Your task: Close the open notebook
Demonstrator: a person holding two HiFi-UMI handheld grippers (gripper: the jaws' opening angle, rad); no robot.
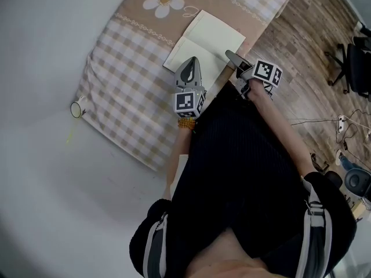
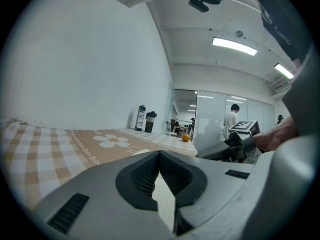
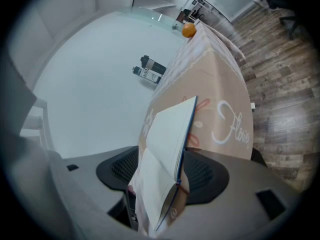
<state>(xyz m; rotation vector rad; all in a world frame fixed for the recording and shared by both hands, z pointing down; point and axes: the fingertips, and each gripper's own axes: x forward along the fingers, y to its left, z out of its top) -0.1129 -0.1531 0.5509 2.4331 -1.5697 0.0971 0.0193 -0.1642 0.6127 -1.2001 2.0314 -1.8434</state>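
Right gripper [image 3: 164, 173]: you are holding it with jaws spread wide at the table's [image 1: 127, 80] near edge, with the open notebook's [image 1: 206, 42] right side standing between them, unpinched. Left gripper [image 2: 159, 156]: you are holding it closed and empty over the left page.

The tablecloth [image 3: 216, 79] bears a white cursive word beginning "Flo" (its ending can't be read).
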